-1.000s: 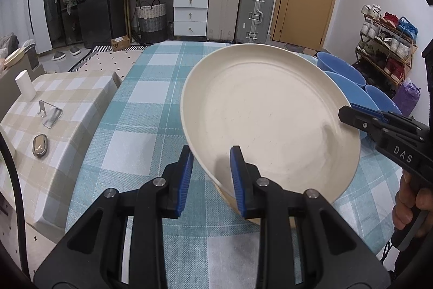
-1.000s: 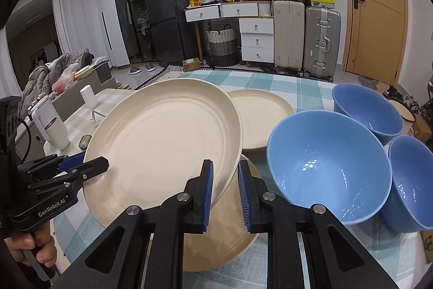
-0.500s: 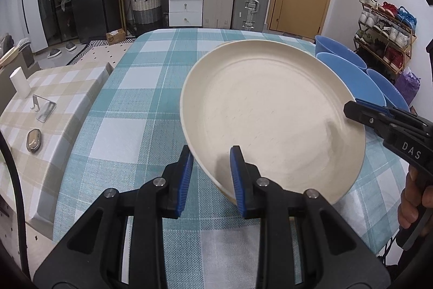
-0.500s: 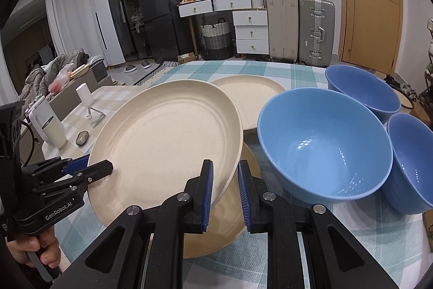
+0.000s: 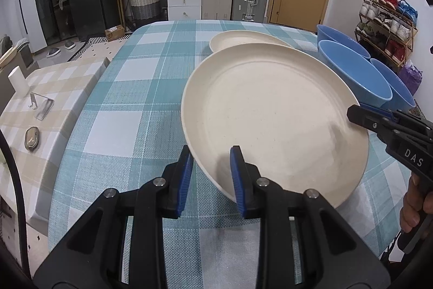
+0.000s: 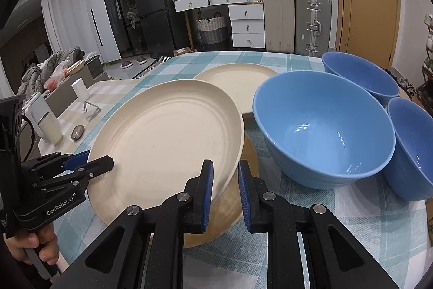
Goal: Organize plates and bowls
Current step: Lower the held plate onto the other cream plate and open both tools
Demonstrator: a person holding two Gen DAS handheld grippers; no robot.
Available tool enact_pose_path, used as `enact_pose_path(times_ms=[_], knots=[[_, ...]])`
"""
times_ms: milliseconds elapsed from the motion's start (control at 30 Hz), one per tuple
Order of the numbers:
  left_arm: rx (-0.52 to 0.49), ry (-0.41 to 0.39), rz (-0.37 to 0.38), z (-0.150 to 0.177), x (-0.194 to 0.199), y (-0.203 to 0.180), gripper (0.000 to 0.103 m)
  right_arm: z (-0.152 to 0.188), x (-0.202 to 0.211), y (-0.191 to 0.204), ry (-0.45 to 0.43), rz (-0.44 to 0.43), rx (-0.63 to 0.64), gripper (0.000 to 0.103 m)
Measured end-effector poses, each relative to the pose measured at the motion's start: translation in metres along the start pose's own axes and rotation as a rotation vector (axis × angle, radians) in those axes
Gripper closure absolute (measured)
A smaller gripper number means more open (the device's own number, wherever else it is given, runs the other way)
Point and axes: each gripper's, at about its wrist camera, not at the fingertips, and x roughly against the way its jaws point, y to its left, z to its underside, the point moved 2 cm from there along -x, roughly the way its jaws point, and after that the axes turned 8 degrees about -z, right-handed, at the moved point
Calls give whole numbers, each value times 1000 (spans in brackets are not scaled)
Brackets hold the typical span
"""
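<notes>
— Far left?
— Side table in beige check, white cup standing on it. Then the table, teal check cloth.

— Left gripper?
— Clamped on the held plate, at its left rim: one pad under the rim, the other on the upper face. Seen again from the right wrist view, low on the left, with a hand wrapped round the handle.

— And that plate?
— Cream, big, tilted a little, off the cloth, carried between both grippers. Directly above a lower plate of the same colour lying flat on the table. Touching it or not: cannot tell, gap hidden by the rim.

— Behind?
— Far plate, cream too, flat on the cloth, apart from the held one.

— Right gripper?
— Clamped as well, on the opposite rim of the held plate, blue pads pinching the edge from above and below.

— Further right?
— Three blue bowls, all upright. Near bowl just beside the held plate. Back bowl behind it. Right bowl close beside the near one, at the table's edge.
</notes>
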Motion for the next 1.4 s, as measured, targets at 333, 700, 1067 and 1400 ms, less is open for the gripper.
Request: enact_pose_path(times_ms=[333, 700, 1067, 1400], knots=[[-19, 21, -1, 6, -10, -5, 79, 8, -5, -3, 15, 12, -2, 83], [-37, 33, -8, 12, -19, -9, 79, 10, -17, -4, 32, 19, -9, 83], [-66, 21, -47, 14, -24, -17, 79, 16, -28, -5, 40, 53, 7, 83], [-109, 4, -104, 13, -28, -27, 78, 22, -36, -6, 57, 71, 13, 82]])
